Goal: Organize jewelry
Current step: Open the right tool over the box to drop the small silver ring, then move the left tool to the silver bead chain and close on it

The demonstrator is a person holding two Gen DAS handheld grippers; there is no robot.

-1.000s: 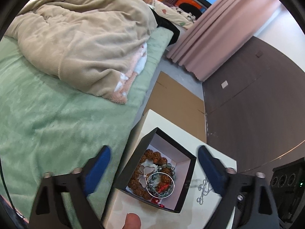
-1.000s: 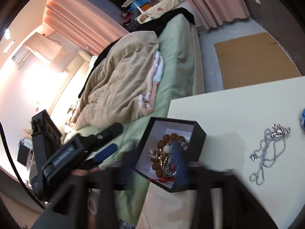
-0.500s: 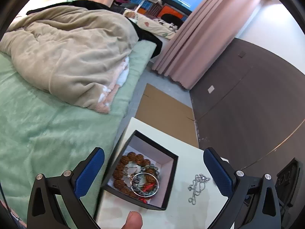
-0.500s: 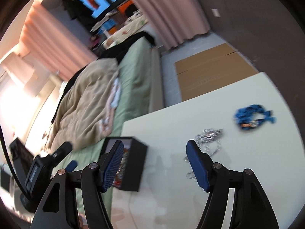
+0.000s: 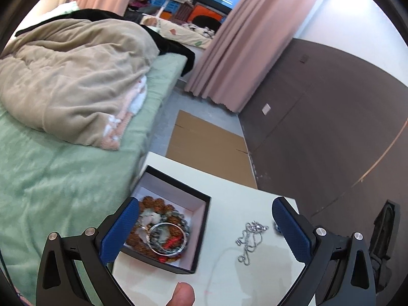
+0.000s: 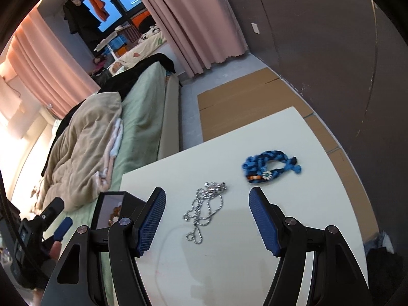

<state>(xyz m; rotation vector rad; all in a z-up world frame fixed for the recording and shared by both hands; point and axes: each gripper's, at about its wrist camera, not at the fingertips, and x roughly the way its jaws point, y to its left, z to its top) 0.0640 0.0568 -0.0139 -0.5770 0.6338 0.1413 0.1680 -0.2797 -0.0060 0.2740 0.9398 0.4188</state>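
Note:
A black jewelry box with a white lining stands at the left edge of the white table. It holds brown bead bracelets, a silver bangle and a red piece. A silver chain necklace lies loose on the table right of the box; it also shows in the right wrist view. A blue braided bracelet lies further right. My left gripper is open and empty above the box. My right gripper is open and empty, with the necklace between its fingers.
A bed with a green sheet and a beige blanket adjoins the table's left side. Flat cardboard lies on the floor beyond the table. A dark wall and pink curtains stand behind. The box also shows in the right wrist view.
My right gripper has swung right from the box to the necklace and blue bracelet. My left gripper has pulled back and shifted right, so the necklace has come into its view.

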